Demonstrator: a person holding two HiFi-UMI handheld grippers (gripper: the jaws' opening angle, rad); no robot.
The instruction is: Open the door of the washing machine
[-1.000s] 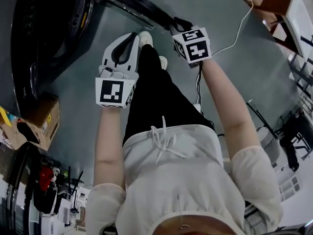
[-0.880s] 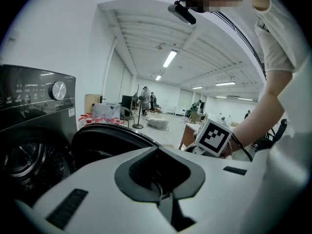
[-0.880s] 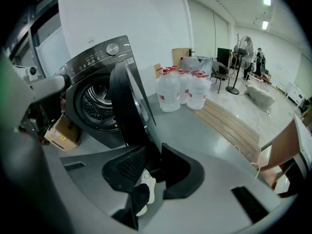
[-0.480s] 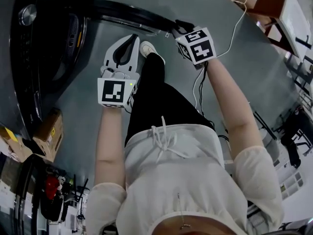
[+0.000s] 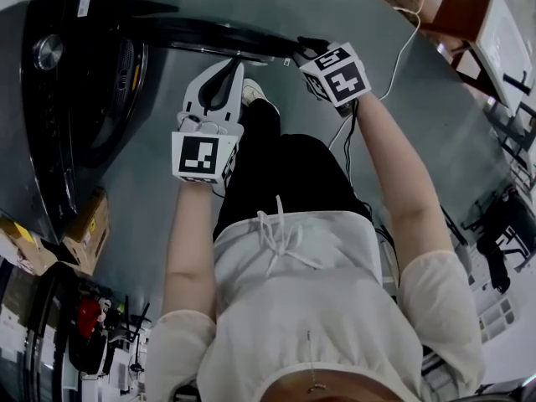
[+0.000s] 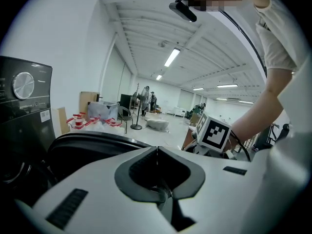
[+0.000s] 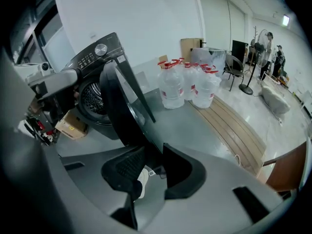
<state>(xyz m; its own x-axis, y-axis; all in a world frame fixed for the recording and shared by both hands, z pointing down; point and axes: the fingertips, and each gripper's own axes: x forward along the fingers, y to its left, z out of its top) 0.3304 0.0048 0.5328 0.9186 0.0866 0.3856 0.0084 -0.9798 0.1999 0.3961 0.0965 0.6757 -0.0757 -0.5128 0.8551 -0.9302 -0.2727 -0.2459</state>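
Observation:
The black washing machine (image 5: pixel 75 99) stands at the upper left in the head view, its door (image 5: pixel 209 36) swung out as a long dark edge across the top. My right gripper (image 5: pixel 300 47) sits at the far end of that edge. In the right gripper view my right gripper (image 7: pixel 151 162) is closed around the door (image 7: pixel 122 106), whose rim runs down between the pads, with the drum (image 7: pixel 92 101) open behind. My left gripper (image 5: pixel 230 65) hangs below the door, shut and empty. The left gripper (image 6: pixel 157 152) shows its jaws meeting, the door's rim (image 6: pixel 92 140) ahead.
A cardboard box (image 5: pixel 88 220) lies on the floor beside the machine. Several water bottles (image 7: pixel 187 84) stand past the door, next to wooden planks (image 7: pixel 234 126). A white cable (image 5: pixel 402 57) trails toward wooden furniture (image 5: pixel 469 15). The person's shoe (image 5: pixel 251 90) is under the grippers.
More of the machine's front has come into the head view. The right gripper stays at the door's end while both hands have shifted across the floor; the left gripper sits a little closer to the door.

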